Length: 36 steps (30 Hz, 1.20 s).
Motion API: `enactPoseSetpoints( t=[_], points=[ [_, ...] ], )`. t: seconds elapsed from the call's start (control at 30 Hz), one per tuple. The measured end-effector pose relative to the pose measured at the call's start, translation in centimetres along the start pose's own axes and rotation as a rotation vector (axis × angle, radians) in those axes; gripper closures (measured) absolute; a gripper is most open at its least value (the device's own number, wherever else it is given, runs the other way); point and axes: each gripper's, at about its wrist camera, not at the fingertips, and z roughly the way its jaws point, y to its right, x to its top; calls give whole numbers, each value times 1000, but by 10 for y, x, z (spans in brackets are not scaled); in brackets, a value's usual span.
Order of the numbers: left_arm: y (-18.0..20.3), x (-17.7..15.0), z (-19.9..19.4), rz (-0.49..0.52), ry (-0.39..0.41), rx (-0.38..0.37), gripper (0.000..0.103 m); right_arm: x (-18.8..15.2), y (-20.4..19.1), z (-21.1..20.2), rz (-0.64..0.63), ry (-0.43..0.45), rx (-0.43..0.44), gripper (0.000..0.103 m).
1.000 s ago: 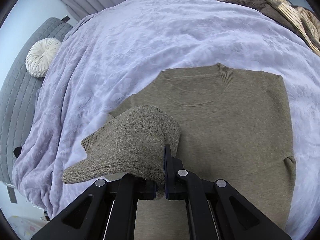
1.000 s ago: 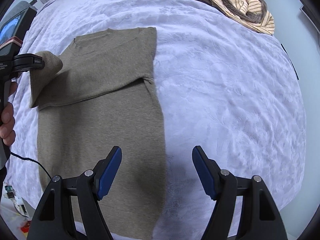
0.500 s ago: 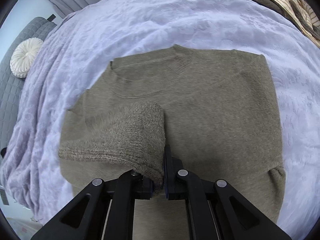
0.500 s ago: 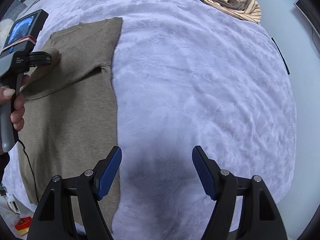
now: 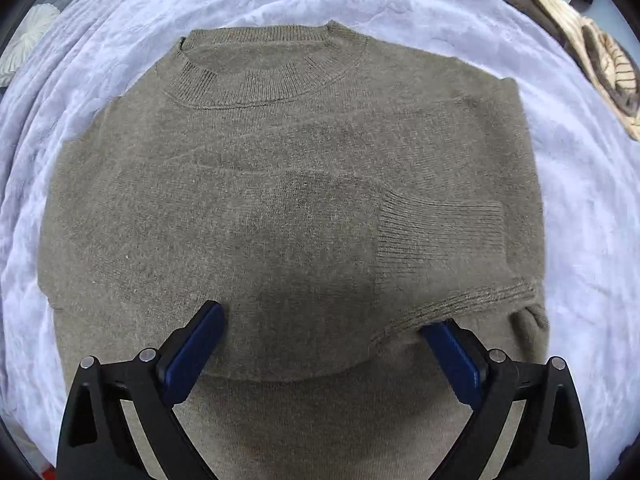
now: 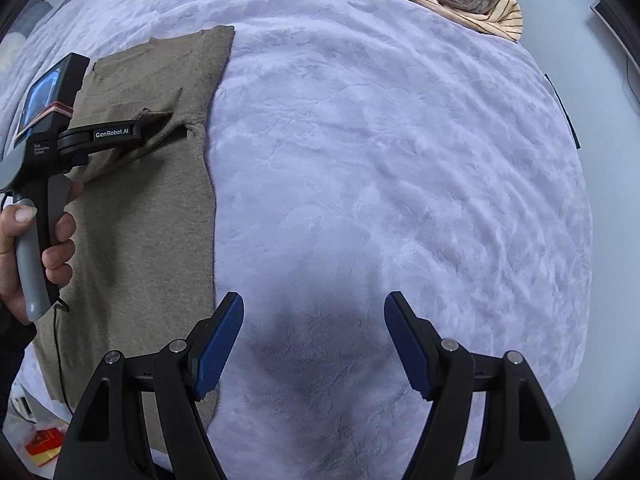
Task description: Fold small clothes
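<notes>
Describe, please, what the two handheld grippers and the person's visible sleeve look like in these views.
Both the left gripper and the right gripper have black angular arms with silver rivets and ribbed blue pads. The left one, seen from the right wrist, has a grey handle, a small screen, white GenRobot.AI lettering and a thin black cable. The sleeve is dark.

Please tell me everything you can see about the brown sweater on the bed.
The sweater is a plain olive-brown knit, soft and slightly fuzzy, with a ribbed round collar. It lies flat, collar away from the cameras, on the lilac bedspread. Both sleeves are folded across the chest; a ribbed cuff lies near one side edge. The left gripper hangs just above it, its jaws just opened and wide apart, the knit under them but not pinched. The right gripper is open over bare bedspread beside it.
</notes>
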Motion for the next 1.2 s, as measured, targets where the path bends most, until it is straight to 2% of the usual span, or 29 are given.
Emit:
enactPoseSetpoints(
  t=[0.1,0.27,0.37,0.47,0.6,0.63,0.67,0.7,0.87,1.0,1.03,1.1,1.13,1.17,1.2],
  points=[
    [-11,-10,-21,-14,27,-76,4,7,-10,-2,-15,19,43,28],
    [-36,-40,-54,-27,35,-147,4,47,-24,4,50,50,268,28],
    [-51,-59,-66,-34,15,-124,4,81,-40,24,106,40,391,28],
    [-68,-75,-80,-56,1,-97,4,111,-66,52,126,15,457,29],
    [-96,-96,-94,-76,-14,-66,4,141,-103,91,133,-26,480,35],
    [-104,-99,-94,-80,-22,-61,4,146,-111,100,134,-36,479,51],
    [-109,-102,-94,-82,-32,-47,4,149,-116,108,127,-46,472,88],
    [-116,-107,-94,-84,-41,-32,4,152,-120,114,119,-53,443,96],
    [-146,-118,-87,-134,-77,-25,4,148,-118,109,79,42,281,96],
    [-157,-105,-81,-125,-84,-42,4,143,-111,103,92,14,323,90],
    [-160,-95,-84,-120,-61,-53,4,142,-107,93,97,44,309,90],
    [-167,-75,-90,-125,-23,-85,4,137,-98,71,114,148,246,81],
    [-170,-59,-90,-134,-6,-116,4,136,-98,61,120,202,208,58],
    [-173,-42,-88,-140,7,-157,4,136,-101,53,115,244,194,31],
    [-175,-25,-82,-144,15,-184,4,136,-108,49,89,281,208,24]
  ],
)
